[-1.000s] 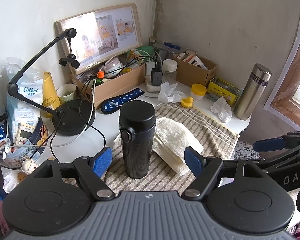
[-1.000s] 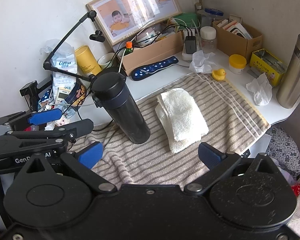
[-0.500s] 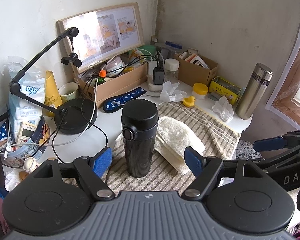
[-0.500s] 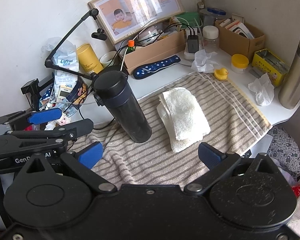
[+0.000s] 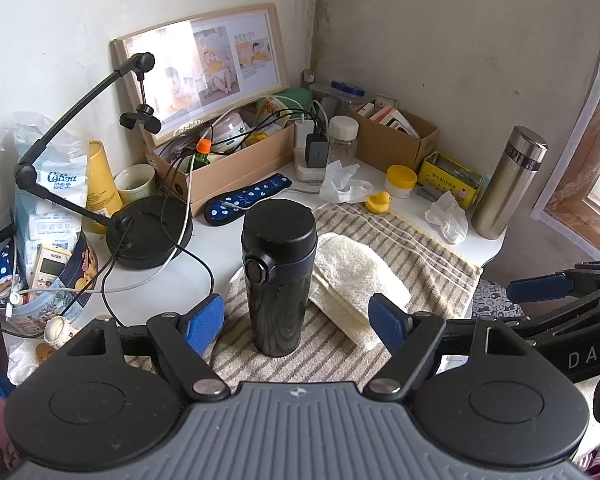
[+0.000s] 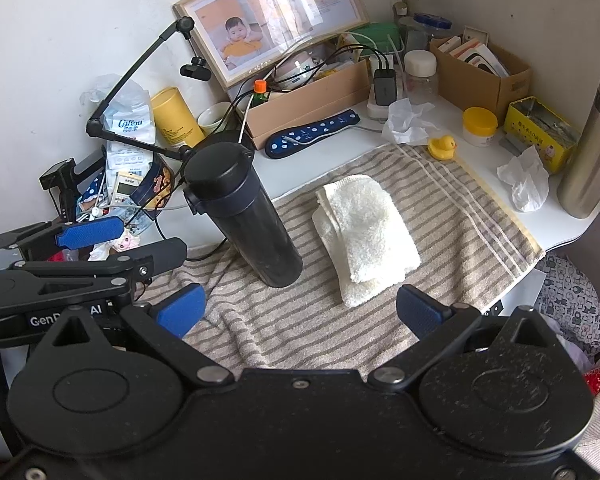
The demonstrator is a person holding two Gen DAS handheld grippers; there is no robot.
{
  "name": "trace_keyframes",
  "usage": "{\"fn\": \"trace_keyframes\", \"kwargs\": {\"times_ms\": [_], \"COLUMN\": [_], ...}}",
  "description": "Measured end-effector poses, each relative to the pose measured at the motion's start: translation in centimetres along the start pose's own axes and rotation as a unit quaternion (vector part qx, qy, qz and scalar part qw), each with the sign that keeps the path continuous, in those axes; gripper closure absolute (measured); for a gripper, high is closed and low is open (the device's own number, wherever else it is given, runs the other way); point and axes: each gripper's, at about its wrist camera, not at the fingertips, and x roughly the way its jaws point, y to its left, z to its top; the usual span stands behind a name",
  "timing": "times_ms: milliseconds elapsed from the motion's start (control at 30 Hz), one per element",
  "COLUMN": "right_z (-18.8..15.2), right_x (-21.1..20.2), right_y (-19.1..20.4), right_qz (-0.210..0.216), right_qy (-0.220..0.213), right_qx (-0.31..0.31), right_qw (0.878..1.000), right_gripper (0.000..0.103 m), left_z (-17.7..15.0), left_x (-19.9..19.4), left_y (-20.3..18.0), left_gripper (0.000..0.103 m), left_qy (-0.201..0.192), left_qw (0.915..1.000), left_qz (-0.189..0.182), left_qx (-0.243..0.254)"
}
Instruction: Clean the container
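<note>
A black lidded flask (image 5: 278,276) stands upright on a striped towel (image 5: 416,256). It also shows in the right wrist view (image 6: 244,212). A folded cream cloth (image 5: 348,276) lies just right of it, also seen in the right wrist view (image 6: 366,236). My left gripper (image 5: 296,322) is open and empty, its blue pads either side of the flask's lower body without touching. My right gripper (image 6: 298,312) is open and empty, in front of the cloth and flask. Each gripper shows at the edge of the other's view.
A steel flask (image 5: 508,184) stands at the table's right edge by crumpled tissue (image 5: 446,216). A lamp base (image 5: 150,232) with cables sits left. Cardboard boxes (image 5: 236,172), a yellow duck (image 5: 378,202), a jar (image 5: 400,181) and a tin (image 5: 450,178) line the back.
The left gripper has moved slightly closer to the black flask, which now sits more centred between its pads. The right gripper has edged forward a little. Both stay open.
</note>
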Motion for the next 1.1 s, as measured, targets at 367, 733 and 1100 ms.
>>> {"fn": "trace_keyframes", "kwargs": {"times_ms": [367,733,1100], "right_z": [0.1,1.0,2.5], "right_x": [0.5,1.7,3.4], "right_y": [0.2,-0.8,-2.9], "right_qz": [-0.004,0.01,0.042], "right_qy": [0.001,0.005,0.001], "right_qx": [0.004,-0.002,-0.025], "right_qw": [1.0,1.0,0.999], "right_gripper": [0.001,0.001,0.001], "left_z": [-0.1,-0.4,1.0], "left_x": [0.4,0.8,2.9], "left_y": [0.3,0.9,1.6], "left_gripper": [0.024,0.024,0.024], "left_qy": [0.004,0.009,0.015], "left_qw": [1.0,0.9999,0.9991], "left_qz": [-0.002,-0.001,-0.015], "left_qx": [-0.002,-0.005,-0.038]}}
